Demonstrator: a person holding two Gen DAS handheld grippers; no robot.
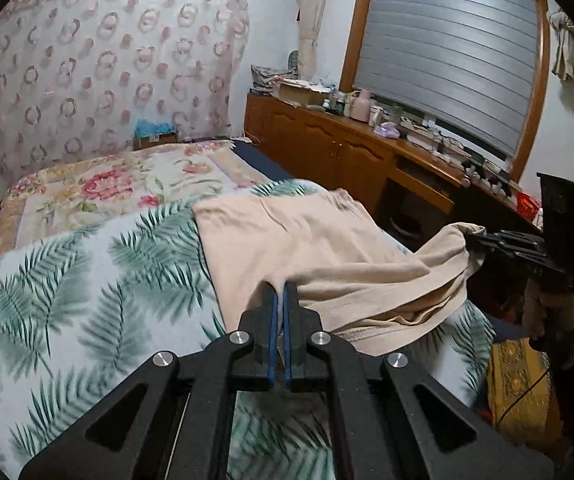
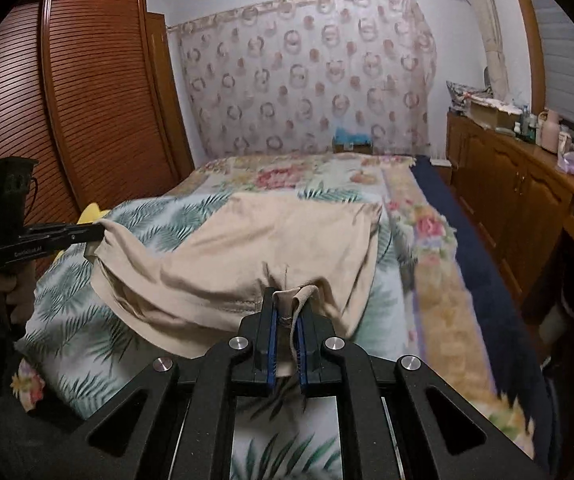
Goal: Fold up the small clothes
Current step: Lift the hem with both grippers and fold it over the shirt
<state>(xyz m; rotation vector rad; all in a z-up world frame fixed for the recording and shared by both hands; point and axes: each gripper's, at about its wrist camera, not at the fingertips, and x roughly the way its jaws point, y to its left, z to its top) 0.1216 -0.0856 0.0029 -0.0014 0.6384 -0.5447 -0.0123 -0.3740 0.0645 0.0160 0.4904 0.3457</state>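
Note:
A beige garment [image 1: 311, 240] lies spread on the palm-leaf blanket [image 1: 67, 292] of the bed; it also shows in the right wrist view [image 2: 271, 240]. My left gripper [image 1: 281, 292] is shut on the garment's near edge. It also shows at the left of the right wrist view [image 2: 99, 232], pinching one corner. My right gripper [image 2: 287, 300] is shut on a bunched piece of the near hem. It also shows at the right of the left wrist view [image 1: 473, 240], holding the other corner lifted off the bed. The near edge hangs between both grippers.
A floral bedspread [image 1: 127, 184] covers the far half of the bed. A wooden cabinet [image 1: 327, 148] with cluttered top runs along the right under a shuttered window [image 1: 447, 52]. A slatted wooden wardrobe [image 2: 87, 92] stands at the left. A patterned curtain [image 2: 307, 72] hangs behind the bed.

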